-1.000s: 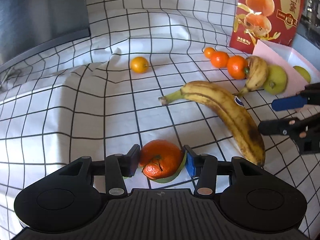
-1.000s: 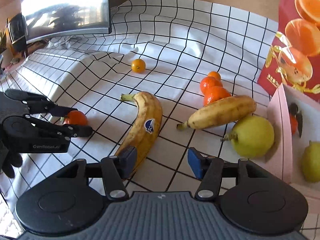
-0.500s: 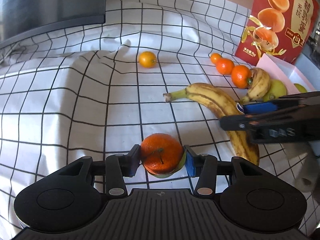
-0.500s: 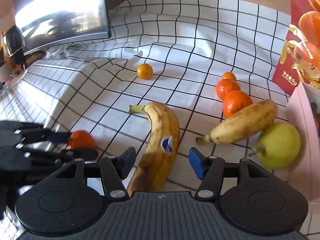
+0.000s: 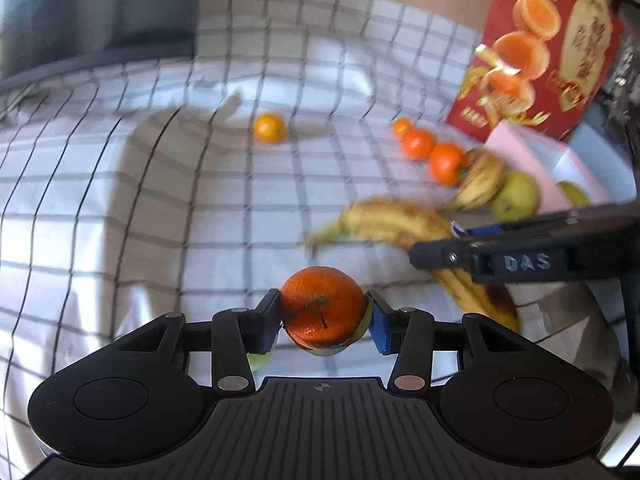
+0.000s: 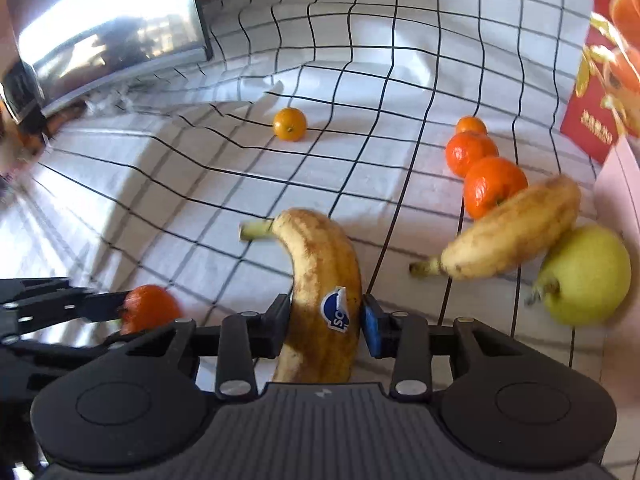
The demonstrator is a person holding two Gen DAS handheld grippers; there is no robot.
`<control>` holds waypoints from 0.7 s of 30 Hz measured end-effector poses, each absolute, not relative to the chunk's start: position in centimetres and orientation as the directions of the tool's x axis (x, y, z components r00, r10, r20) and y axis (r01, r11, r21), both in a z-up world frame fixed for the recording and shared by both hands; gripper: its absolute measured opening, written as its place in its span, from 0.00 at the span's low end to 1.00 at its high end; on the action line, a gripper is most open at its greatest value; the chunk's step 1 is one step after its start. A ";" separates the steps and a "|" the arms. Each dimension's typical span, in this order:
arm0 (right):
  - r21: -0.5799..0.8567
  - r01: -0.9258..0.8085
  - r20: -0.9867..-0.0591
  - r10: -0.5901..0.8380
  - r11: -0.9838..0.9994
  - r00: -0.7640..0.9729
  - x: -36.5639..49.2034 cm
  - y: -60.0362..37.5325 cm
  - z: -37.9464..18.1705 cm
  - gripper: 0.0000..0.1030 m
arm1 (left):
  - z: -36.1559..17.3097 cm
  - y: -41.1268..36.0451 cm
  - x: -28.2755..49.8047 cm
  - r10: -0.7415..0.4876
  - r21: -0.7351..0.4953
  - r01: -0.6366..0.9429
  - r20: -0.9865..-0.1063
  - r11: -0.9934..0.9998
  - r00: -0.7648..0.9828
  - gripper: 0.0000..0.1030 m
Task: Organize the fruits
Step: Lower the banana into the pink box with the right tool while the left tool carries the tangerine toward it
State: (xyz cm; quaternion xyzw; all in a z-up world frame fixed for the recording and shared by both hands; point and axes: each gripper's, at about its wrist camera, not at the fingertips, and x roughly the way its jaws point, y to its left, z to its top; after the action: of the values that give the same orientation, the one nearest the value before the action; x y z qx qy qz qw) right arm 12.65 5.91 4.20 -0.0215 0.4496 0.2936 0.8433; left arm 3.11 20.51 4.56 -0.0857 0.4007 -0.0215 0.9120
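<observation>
Orange peel is filling the gap of your left claw (image 5: 323, 320): you are pinching the tangerine (image 5: 322, 306) across its middle, both pads pressing its sides, clear of the checked cloth (image 5: 140, 208), probably to carry it toward the row of tangerines (image 6: 480, 168). Your right claw (image 6: 325, 326) is closing around the stickered banana (image 6: 324, 280) at mid-length, likely for balance; whether the pads are gripping yet, I cannot tell. That banana is lying on the counter, stem pointing away from you, beside the second banana (image 6: 512, 232) and the green apple (image 6: 586, 276).
</observation>
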 end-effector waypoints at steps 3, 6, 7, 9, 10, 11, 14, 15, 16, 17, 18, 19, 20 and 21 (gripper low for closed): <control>0.254 -0.501 -0.709 0.512 0.827 0.485 11.3 2.9 7.3 0.35 | 7.0 18.2 3.7 -0.157 -0.197 0.029 -0.676 0.980 0.720 0.49; 0.254 -0.477 -0.615 0.521 0.842 0.592 10.4 -1.5 11.7 0.35 | 9.8 14.9 4.6 -0.230 -0.214 0.123 -0.601 0.969 0.765 0.49; 0.242 -0.465 -0.587 0.510 0.852 0.628 10.1 -3.0 13.0 0.35 | 10.5 13.9 4.9 -0.254 -0.223 0.149 -0.581 0.963 0.773 0.49; 0.211 -0.433 -0.543 0.474 0.876 0.693 9.9 -6.1 15.4 0.35 | 11.6 11.7 5.7 -0.308 -0.248 0.201 -0.545 0.948 0.780 0.49; 0.204 -0.416 -0.528 0.457 0.886 0.716 9.9 -7.6 16.2 0.35 | 11.9 10.7 6.0 -0.329 -0.259 0.219 -0.534 0.941 0.779 0.49; 0.201 -0.392 -0.517 0.437 0.898 0.736 10.2 -9.2 16.9 0.35 | 12.1 9.7 6.4 -0.350 -0.270 0.238 -0.526 0.933 0.775 0.49; 0.187 -0.294 -0.498 0.348 0.937 0.794 11.3 -13.6 17.8 0.35 | 12.2 7.2 6.9 -0.399 -0.283 0.288 -0.521 0.915 0.755 0.49; 0.184 -0.258 -0.496 0.316 0.948 0.809 11.8 -15.0 17.8 0.35 | 12.1 6.5 7.1 -0.407 -0.281 0.299 -0.526 0.912 0.747 0.49; 0.184 -0.224 -0.496 0.287 0.957 0.820 12.3 -16.3 17.7 0.35 | 12.0 6.0 7.3 -0.412 -0.277 0.308 -0.532 0.910 0.740 0.49; 0.183 -0.199 -0.495 0.265 0.963 0.828 12.9 -17.3 17.3 0.35 | 11.8 5.5 7.4 -0.414 -0.275 0.312 -0.537 0.909 0.734 0.49; 0.178 -0.168 -0.494 0.235 0.970 0.837 13.5 -18.4 16.9 0.35 | 11.6 5.3 7.5 -0.416 -0.276 0.313 -0.540 0.909 0.731 0.49; 0.169 -0.136 -0.499 0.204 0.976 0.842 14.1 -19.1 16.3 0.35 | 11.5 5.3 7.7 -0.416 -0.278 0.311 -0.543 0.909 0.730 0.49; 0.163 -0.099 -0.511 0.170 0.982 0.843 14.8 -19.9 15.6 0.35 | 11.5 5.3 7.8 -0.413 -0.280 0.305 -0.546 0.910 0.729 0.49; 0.168 -0.074 -0.523 0.152 0.983 0.838 15.5 -20.4 14.8 0.35 | 11.3 5.3 7.9 -0.408 -0.281 0.299 -0.551 0.912 0.728 0.49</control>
State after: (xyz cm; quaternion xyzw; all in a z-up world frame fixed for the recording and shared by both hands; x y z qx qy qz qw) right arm 15.52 -20.39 14.82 0.0708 0.2781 0.0591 0.9561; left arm 7.89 5.32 11.34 -0.0866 0.3155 -0.1909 0.9255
